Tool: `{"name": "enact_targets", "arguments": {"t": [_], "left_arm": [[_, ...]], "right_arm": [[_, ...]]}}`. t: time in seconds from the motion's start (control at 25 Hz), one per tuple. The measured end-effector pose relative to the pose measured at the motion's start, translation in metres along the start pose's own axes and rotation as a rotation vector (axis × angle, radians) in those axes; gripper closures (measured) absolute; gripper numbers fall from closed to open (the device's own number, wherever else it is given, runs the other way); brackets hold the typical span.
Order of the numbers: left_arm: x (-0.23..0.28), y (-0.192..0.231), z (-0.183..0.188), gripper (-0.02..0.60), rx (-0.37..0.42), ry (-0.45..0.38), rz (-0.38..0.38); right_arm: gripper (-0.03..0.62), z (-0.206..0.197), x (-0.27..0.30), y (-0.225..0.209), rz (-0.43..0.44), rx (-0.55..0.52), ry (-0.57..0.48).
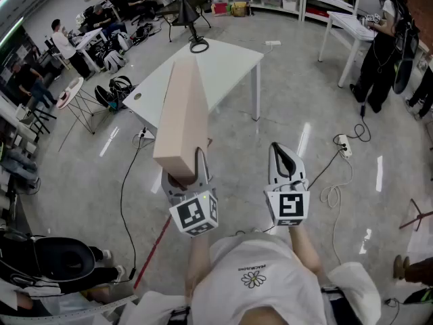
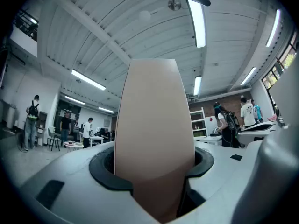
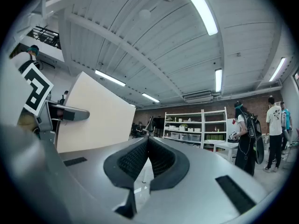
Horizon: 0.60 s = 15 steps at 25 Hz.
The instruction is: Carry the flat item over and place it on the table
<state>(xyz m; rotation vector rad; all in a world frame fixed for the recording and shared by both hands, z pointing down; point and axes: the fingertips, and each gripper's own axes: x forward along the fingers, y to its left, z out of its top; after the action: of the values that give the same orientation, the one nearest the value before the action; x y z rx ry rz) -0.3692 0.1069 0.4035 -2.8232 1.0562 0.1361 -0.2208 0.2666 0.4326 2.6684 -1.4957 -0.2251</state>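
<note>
- Workshop floor (image 1: 284, 114), glossy grey, with loose cables (image 1: 331, 191) on it; a white table (image 1: 230, 63) stands ahead of me, well apart from both grippers.
- My left gripper (image 1: 191, 171) is clamped on the lower end of the flat item (image 1: 183, 114), a plain beige board. Its pads press on both faces, and the board rises up and away from me.
- In the head view, the board's upper end overlaps the table's near edge; it is carried in the air, not on the table.
- My right gripper (image 1: 279, 151) is closed and empty, its ribbed pads meeting at the tips.
- Writing: each marker cube (image 1: 195, 214) bears only black-and-white square codes. Print beneath the flower emblem (image 1: 254, 279) on my shirt is too small to read. The board shows no label.
</note>
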Motion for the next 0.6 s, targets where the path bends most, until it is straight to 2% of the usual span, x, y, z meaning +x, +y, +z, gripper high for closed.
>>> {"name": "enact_targets", "arguments": {"t": [0.44,0.6], "left_arm": [[-0.004,-0.005,0.006,0.287,-0.021,-0.026,0.022],[-0.001,-0.008,0.007,0.287,-0.042,-0.036,0.033]], "right_arm": [[0.583,-0.008,-0.001,-0.007,0.023,-0.003,0.007],[0.583,-0.018,0.005,-0.022,-0.006,0.053,0.025]]}}
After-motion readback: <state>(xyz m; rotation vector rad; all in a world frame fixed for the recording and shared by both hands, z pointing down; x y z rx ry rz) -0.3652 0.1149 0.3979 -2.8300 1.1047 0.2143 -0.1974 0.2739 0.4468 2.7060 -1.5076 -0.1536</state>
